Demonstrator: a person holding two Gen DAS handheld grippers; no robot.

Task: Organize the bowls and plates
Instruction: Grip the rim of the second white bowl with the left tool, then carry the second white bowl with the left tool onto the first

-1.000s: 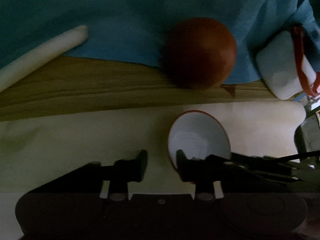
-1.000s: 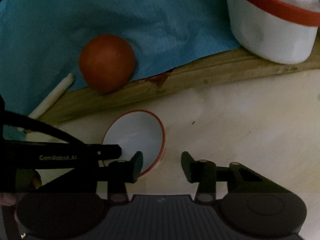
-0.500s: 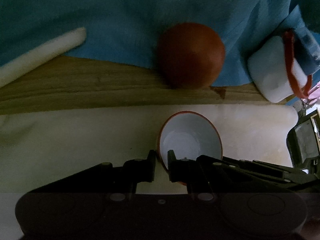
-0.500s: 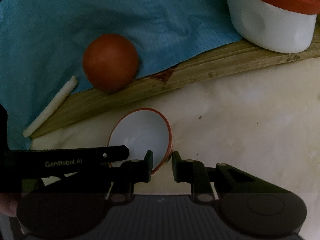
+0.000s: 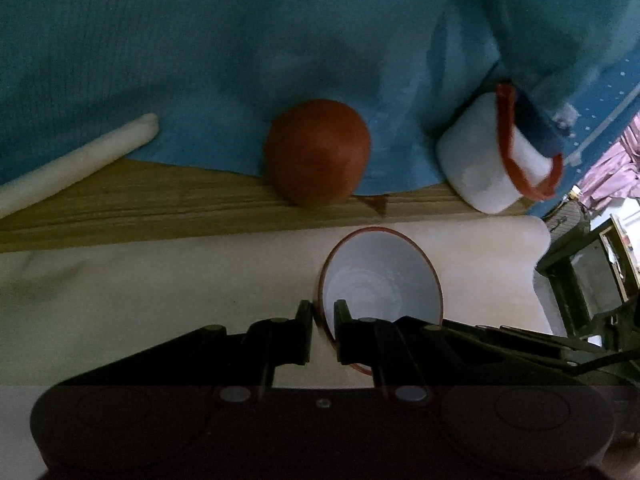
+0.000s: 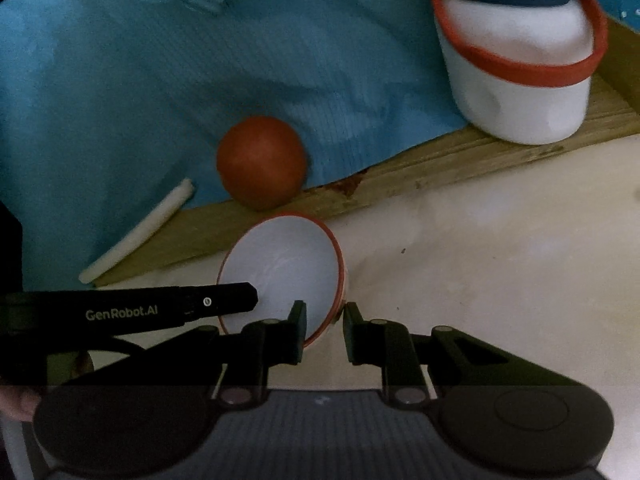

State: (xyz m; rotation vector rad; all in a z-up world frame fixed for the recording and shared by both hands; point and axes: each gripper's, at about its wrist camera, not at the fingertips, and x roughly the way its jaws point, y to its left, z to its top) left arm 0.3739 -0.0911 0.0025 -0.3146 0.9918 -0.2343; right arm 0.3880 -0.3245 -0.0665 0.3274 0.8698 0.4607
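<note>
A small white bowl with a red rim [image 5: 380, 276] [image 6: 284, 268] is tilted just above the pale counter. My left gripper [image 5: 323, 320] is shut on its left rim, one finger inside and one outside. On the opposite side, my right gripper [image 6: 325, 322] is shut on the right rim in the same way. In the right wrist view the left gripper's finger [image 6: 224, 300] reaches in from the left. A red-orange bowl [image 5: 318, 156] [image 6: 262, 162] lies upside down on the blue cloth behind.
A wooden board [image 5: 160, 204] [image 6: 440, 168] lies under a blue cloth [image 5: 240, 60]. A white container with a red rim [image 5: 480, 168] [image 6: 520, 92] stands at its right end, a white stick [image 5: 76, 164] [image 6: 136, 232] at its left. Dark furniture [image 5: 588, 276] shows past the counter's edge.
Both grippers went from open beside the bowl to shut on its rim, one on each side. Both views have since pulled up and back, and the bowl has come up with them.
</note>
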